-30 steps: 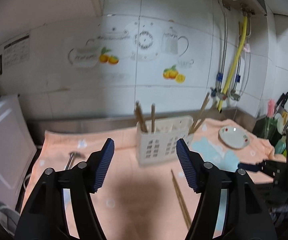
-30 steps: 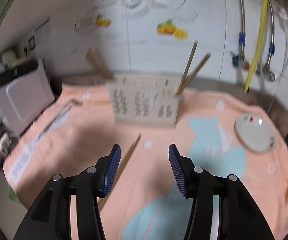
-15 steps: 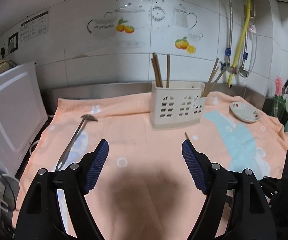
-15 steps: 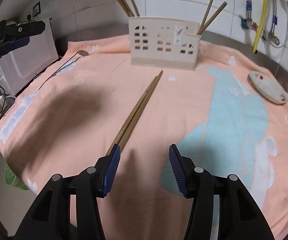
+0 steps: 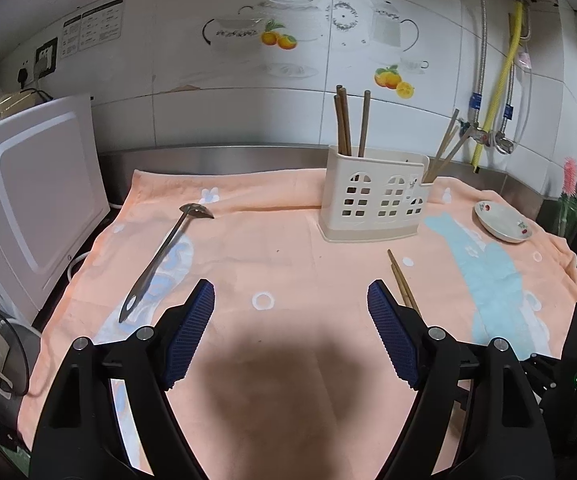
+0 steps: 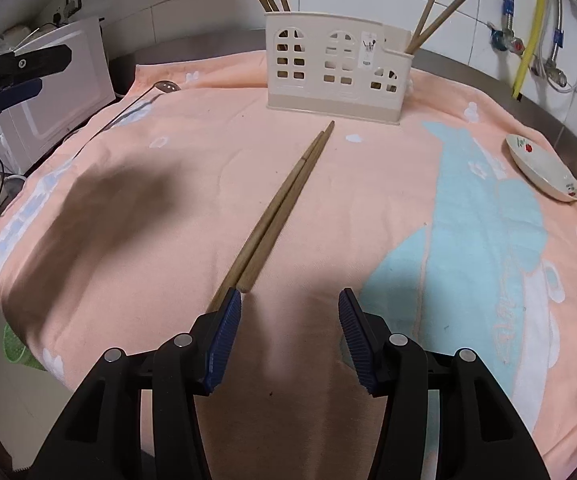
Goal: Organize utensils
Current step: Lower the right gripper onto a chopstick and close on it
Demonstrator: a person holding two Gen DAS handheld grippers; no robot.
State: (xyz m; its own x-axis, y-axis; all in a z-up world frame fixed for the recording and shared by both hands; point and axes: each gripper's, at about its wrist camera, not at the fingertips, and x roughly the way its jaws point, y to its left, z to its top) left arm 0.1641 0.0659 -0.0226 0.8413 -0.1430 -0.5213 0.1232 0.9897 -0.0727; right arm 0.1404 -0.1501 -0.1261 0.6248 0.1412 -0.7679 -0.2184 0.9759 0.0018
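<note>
Loose chopsticks (image 6: 284, 204) lie on towel (image 6: 136, 208) before the holder (image 6: 336, 68), butt ends partly hidden behind right gripper (image 6: 289, 308). Its jaws stand apart, empty. Left gripper (image 5: 291, 300) has just been opening, nothing between; ladle (image 5: 164, 256) lies left.

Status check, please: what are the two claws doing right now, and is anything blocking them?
Left claw open, empty. Right claw open beside chopsticks, not gripping. Holder ahead, path unobstructed.
</note>
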